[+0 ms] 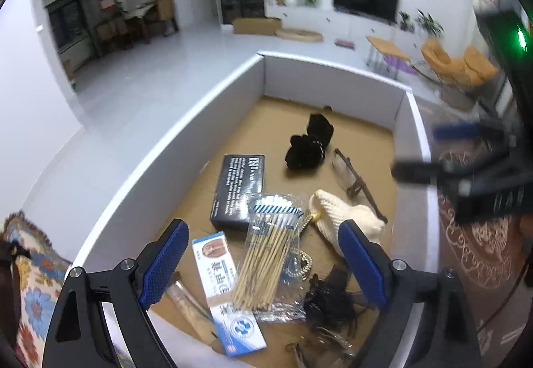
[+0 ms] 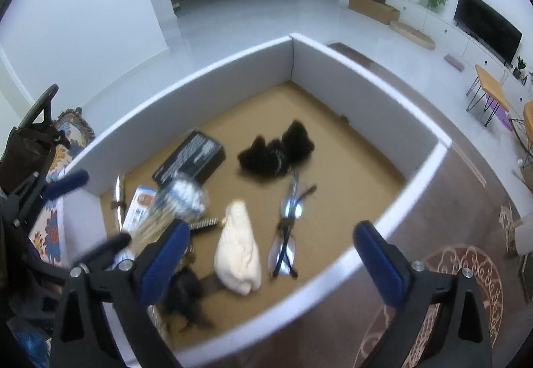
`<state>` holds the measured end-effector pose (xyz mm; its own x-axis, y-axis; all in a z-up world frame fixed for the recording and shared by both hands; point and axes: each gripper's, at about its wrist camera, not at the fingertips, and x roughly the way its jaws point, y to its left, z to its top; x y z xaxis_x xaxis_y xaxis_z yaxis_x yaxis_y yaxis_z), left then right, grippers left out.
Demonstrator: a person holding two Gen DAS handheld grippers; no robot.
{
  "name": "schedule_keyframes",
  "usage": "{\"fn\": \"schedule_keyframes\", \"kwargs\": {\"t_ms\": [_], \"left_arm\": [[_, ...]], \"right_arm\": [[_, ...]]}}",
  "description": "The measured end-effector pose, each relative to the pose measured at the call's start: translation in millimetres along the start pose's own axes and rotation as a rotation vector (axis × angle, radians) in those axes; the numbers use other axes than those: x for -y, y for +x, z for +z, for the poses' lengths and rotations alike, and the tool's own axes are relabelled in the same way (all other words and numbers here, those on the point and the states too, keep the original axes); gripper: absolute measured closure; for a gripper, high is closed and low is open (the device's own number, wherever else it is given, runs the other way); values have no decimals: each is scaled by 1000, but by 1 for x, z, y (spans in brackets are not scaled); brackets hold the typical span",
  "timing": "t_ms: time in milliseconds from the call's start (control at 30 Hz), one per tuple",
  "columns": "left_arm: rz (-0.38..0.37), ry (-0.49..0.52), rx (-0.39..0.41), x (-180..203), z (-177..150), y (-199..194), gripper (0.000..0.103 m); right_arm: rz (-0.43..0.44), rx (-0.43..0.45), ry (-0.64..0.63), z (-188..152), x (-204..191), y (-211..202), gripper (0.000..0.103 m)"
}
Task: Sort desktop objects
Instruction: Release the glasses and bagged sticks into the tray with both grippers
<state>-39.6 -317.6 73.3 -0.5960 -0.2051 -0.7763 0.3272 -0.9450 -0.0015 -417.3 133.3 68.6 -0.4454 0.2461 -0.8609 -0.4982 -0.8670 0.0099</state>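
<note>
The clear packet of wooden cotton swabs (image 1: 266,254) lies in the white-walled cardboard tray (image 1: 160,165), long axis running away from the left tool (image 1: 263,268), directly between its wide, empty jaws. The right tool (image 2: 273,264), also wide and empty, hangs over the cream knitted pouch (image 2: 238,251), farther from the packet.

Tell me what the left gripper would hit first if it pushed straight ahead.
Probably the bag of cotton swabs, which lies centred between the open left gripper's fingers atop the white-and-blue box; depth is uncertain.
</note>
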Motion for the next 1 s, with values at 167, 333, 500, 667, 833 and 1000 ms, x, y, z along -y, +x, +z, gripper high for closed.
{"fn": "schedule_keyframes", "kwargs": {"t_ms": [167, 333, 500, 667, 833, 1000], "left_arm": [[9, -42, 48, 4, -12, -30, 11], [72, -36, 112, 11, -20, -54, 1], [68, -47, 120, 10, -24, -62, 0], [90, -60, 118, 10, -25, -65, 0], [101, -73, 104, 11, -24, -66, 0], [74, -72, 85, 15, -25, -65, 0]], "right_arm": [[-4, 8, -12, -26, -5, -14, 4], [-20, -1, -33, -35, -10, -19, 4], [-10, 5, -42, -38, -18, -24, 4], [-13, 4, -70, -38, -26, -25, 4], [-7, -6, -78, -38, -27, -24, 4], [4, -20, -75, -40, -24, -22, 4]]}}
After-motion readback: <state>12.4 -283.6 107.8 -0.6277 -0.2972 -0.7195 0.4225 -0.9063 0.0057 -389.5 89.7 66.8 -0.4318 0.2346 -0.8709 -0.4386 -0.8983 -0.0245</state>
